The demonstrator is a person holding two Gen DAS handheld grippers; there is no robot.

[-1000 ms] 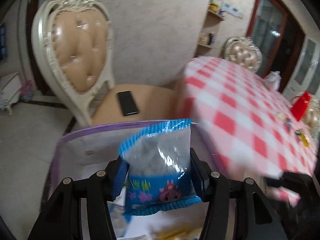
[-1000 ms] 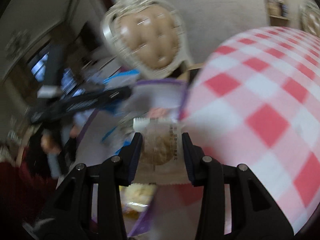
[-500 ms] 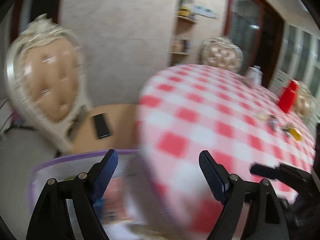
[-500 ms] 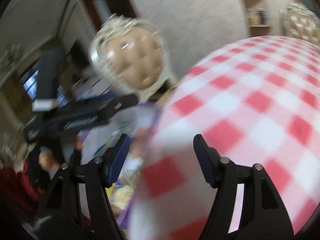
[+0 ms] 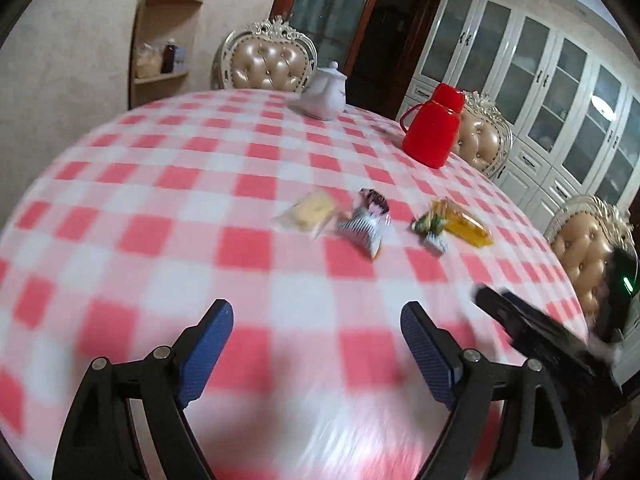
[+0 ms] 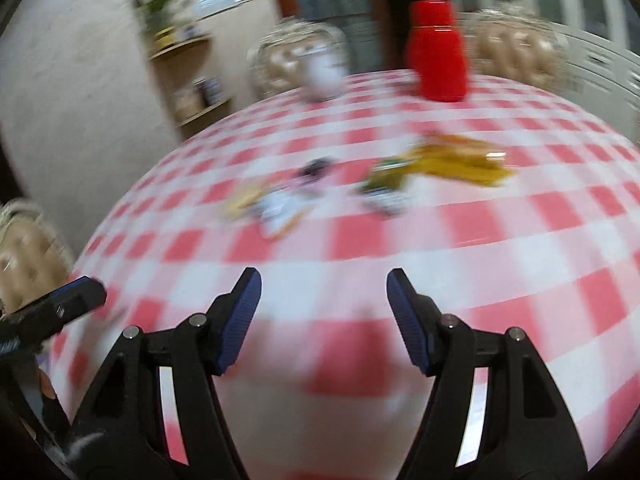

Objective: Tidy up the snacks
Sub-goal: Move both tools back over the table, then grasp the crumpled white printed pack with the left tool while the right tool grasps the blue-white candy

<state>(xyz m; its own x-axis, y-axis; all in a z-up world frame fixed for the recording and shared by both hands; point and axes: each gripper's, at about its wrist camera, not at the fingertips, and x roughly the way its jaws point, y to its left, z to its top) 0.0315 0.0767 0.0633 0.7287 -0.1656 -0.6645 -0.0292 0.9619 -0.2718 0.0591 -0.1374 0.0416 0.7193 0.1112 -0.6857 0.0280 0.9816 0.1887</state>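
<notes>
Several snack packets lie together on the red-and-white checked table point(image 5: 160, 200): a pale yellow one point(image 5: 310, 212), a striped white one point(image 5: 366, 224), a green one point(image 5: 430, 226) and an orange-yellow one point(image 5: 466, 226). My left gripper point(image 5: 316, 312) hovers over the near part of the cloth, short of the packets; its jaws are opening and nothing is between them. My right gripper point(image 6: 323, 280) is open and empty, also short of the packets, with the green packet point(image 6: 386, 180) and the orange-yellow packet point(image 6: 460, 160) ahead of it. Both views are motion-blurred.
A red thermos jug point(image 5: 432, 128) and a white teapot point(image 5: 324, 96) stand at the table's far side. Padded chairs point(image 5: 268, 64) ring the table. A corner shelf point(image 5: 164, 36) and white cabinets point(image 5: 560, 80) line the walls behind.
Both grippers held packets over a purple-rimmed bag beside a chair. They let the packets go, opened, and swung right to face the table and its snacks.
</notes>
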